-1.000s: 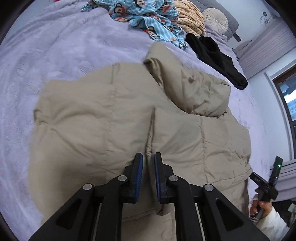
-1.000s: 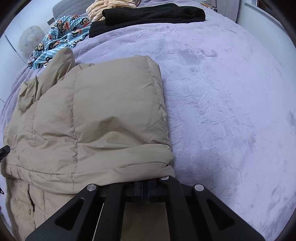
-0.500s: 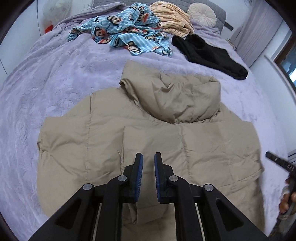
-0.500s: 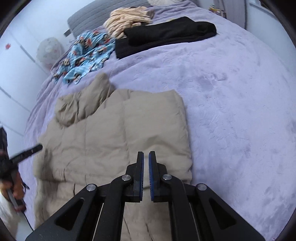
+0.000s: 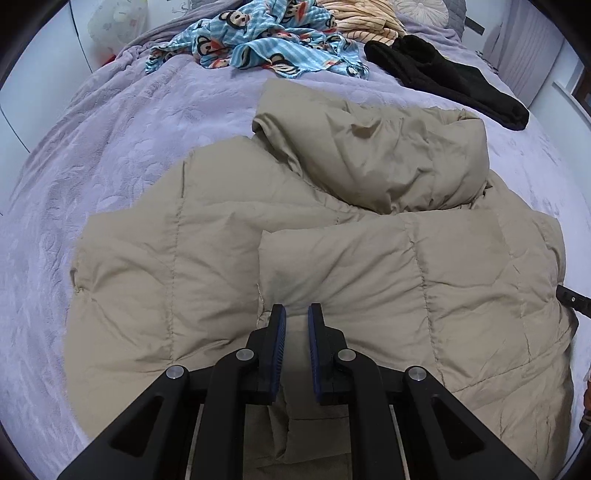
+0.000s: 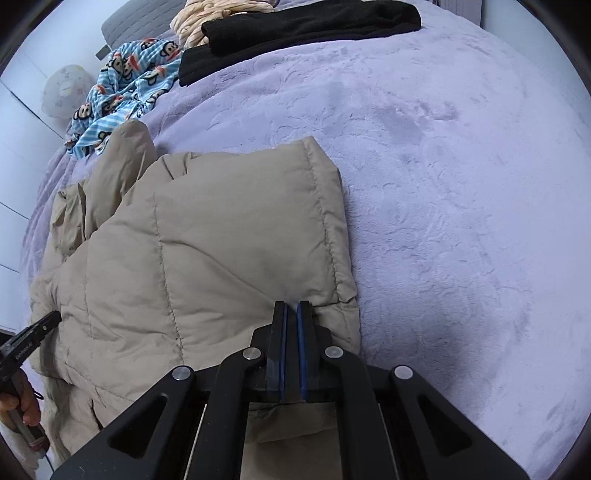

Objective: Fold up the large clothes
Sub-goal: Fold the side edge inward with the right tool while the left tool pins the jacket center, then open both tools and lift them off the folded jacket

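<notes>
To the right of the beige puffer jacket (image 6: 229,251), the lavender bed cover (image 6: 461,206) lies bare right up to the jacket's edge, giving a claw wide free passage there. A second bare stretch runs along the jacket's left side, seen from the left wrist. Toward the head of the bed the way is blocked by a blue monkey-print blanket (image 5: 266,40), a striped cream garment (image 5: 365,18) and black clothes (image 5: 450,81).
</notes>
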A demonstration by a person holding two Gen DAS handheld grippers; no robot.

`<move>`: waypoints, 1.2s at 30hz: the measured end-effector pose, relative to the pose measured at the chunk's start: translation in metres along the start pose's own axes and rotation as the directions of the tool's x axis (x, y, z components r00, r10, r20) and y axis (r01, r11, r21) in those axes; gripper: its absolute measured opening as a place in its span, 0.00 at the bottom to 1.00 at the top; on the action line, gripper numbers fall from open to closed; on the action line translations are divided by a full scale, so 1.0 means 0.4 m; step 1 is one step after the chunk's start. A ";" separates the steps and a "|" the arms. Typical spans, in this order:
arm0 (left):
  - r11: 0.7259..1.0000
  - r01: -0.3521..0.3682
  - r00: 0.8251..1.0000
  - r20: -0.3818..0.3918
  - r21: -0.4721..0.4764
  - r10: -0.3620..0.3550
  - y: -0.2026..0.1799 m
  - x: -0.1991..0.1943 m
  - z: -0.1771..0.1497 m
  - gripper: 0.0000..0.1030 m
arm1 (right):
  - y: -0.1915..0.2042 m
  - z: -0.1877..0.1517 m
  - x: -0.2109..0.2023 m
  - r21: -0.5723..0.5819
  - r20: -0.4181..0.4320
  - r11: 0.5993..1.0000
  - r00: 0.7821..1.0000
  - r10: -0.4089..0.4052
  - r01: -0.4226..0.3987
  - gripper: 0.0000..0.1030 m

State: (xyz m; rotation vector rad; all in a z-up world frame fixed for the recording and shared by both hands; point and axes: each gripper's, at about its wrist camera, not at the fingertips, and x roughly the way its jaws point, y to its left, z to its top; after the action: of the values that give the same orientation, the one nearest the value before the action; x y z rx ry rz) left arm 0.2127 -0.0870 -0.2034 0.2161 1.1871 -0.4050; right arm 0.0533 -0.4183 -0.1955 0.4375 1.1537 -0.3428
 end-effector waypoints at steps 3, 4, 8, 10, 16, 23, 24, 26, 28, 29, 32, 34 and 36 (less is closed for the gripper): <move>0.999 -0.041 0.999 0.021 0.005 0.041 0.004 -0.035 -0.003 0.13 | 0.005 -0.021 -0.042 0.003 0.016 1.000 1.000 0.004 -0.004 0.06; 0.999 -0.052 0.998 0.023 0.004 0.052 0.008 -0.043 -0.005 0.13 | 0.009 -0.028 -0.053 0.008 0.019 1.000 1.000 0.007 -0.007 0.07; 0.997 -0.082 0.996 0.024 0.008 0.082 0.015 -0.070 -0.020 0.13 | 0.018 -0.062 -0.084 0.017 0.021 1.000 1.000 0.019 -0.020 0.08; 0.997 -0.078 0.997 0.027 0.007 0.078 0.017 -0.081 -0.028 0.13 | 0.025 -0.072 -0.090 0.021 0.011 0.999 1.000 0.025 -0.025 0.09; 0.998 -0.056 0.998 0.019 -0.001 0.056 0.026 -0.092 -0.048 0.14 | 0.036 -0.090 -0.100 0.024 0.005 0.999 1.000 0.030 -0.031 0.17; 0.996 -0.085 0.995 0.046 -0.020 0.086 0.023 -0.120 -0.063 0.99 | 0.053 -0.099 -0.107 0.019 0.001 0.999 0.999 0.043 -0.043 0.19; 0.996 -0.086 0.995 0.040 -0.022 0.087 0.023 -0.119 -0.065 0.99 | 0.054 -0.100 -0.109 0.020 0.000 0.999 0.999 0.047 -0.047 0.19; 0.995 -0.097 0.995 0.033 -0.015 0.097 0.020 -0.120 -0.069 0.99 | 0.058 -0.102 -0.113 0.022 -0.001 0.998 0.998 0.056 -0.056 0.23; 0.994 -0.112 0.993 0.031 -0.009 0.112 0.017 -0.126 -0.071 0.99 | 0.060 -0.107 -0.125 0.031 0.010 0.997 0.997 0.076 -0.077 0.43; 0.994 -0.111 0.993 0.028 -0.012 0.111 0.016 -0.130 -0.072 0.99 | 0.061 -0.111 -0.131 0.039 0.017 0.995 0.996 0.092 -0.093 0.79; 0.994 -0.104 0.994 0.015 -0.018 0.104 0.012 -0.142 -0.073 0.99 | 0.060 -0.123 -0.155 0.056 0.046 0.990 0.990 0.130 -0.133 1.00; 0.993 -0.113 0.993 0.012 -0.015 0.114 0.003 -0.154 -0.078 0.99 | 0.060 -0.131 -0.164 0.059 0.041 0.988 0.989 0.143 -0.145 1.00; 0.992 -0.127 0.992 0.008 -0.008 0.127 -0.005 -0.166 -0.086 0.99 | 0.060 -0.140 -0.172 0.060 0.029 0.986 0.988 0.151 -0.153 1.00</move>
State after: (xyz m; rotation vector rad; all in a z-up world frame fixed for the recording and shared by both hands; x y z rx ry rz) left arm 0.1618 -0.0631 -0.1542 0.2816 1.1591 -0.2897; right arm -0.0052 -0.3669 -0.1468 0.5713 1.0808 -0.2507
